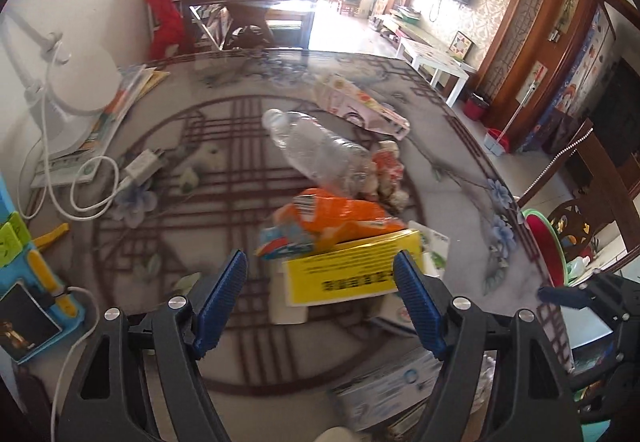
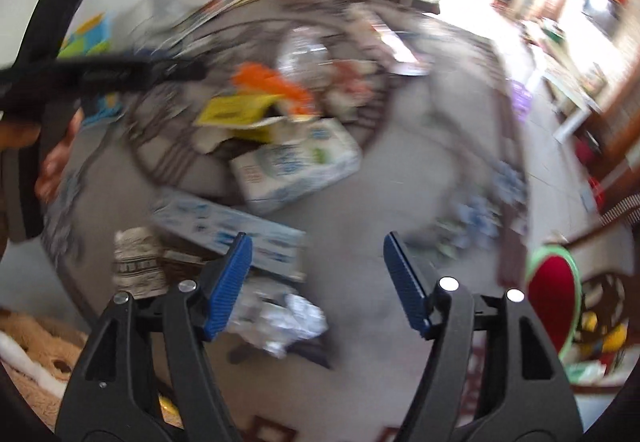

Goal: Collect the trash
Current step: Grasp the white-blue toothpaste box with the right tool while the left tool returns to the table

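Blue pads of my left gripper (image 1: 320, 302) stand apart with nothing between them, hovering over the yellow box (image 1: 352, 270). My right gripper (image 2: 318, 282) is likewise spread and empty above bare table (image 2: 360, 210), a crumpled wrapper (image 2: 288, 318) just beside its left pad. Beyond the box the trash heaps up: orange bag (image 1: 336, 218), then bottle (image 1: 316, 150). Closing on the box could tip the bag resting on it, and the bottle may roll toward the table edge.
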Demonstrator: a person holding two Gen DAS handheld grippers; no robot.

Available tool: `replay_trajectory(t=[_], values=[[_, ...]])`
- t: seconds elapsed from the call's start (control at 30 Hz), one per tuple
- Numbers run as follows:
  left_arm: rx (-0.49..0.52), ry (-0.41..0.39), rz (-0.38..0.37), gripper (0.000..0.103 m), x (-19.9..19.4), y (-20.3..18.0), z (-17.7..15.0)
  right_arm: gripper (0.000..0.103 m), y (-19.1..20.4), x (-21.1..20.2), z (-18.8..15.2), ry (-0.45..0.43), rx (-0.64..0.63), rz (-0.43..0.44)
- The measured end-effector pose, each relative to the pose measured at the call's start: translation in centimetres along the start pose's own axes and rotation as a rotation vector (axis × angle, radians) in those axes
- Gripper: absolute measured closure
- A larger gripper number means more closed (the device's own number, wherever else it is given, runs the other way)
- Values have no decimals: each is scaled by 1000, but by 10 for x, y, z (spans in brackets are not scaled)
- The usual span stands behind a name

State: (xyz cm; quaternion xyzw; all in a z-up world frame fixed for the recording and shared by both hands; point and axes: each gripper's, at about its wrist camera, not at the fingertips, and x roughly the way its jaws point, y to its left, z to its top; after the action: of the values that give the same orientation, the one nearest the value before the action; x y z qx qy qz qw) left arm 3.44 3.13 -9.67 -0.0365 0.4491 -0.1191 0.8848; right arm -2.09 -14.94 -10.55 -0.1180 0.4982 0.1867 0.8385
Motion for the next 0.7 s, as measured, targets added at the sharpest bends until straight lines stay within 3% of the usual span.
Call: replay_trajectory(t=[0.17, 0.3, 0.47, 0.6, 0.7], values=[[-37, 2, -4, 31, -4, 30, -9, 54, 35, 37, 19, 114, -156, 99], [-55, 13, -13, 31, -3, 45, -16, 54, 55, 61, 28, 242, -279, 182], [-57, 23, -21, 31, 1, 53, -20, 52, 68, 67, 35, 308, -438, 170], [-42, 31, -36, 31, 7, 52, -17, 52, 85, 77, 36, 346, -587, 109], [-1, 29, -47, 31, 9, 46, -13, 51, 85, 80, 37, 378, -623, 112]])
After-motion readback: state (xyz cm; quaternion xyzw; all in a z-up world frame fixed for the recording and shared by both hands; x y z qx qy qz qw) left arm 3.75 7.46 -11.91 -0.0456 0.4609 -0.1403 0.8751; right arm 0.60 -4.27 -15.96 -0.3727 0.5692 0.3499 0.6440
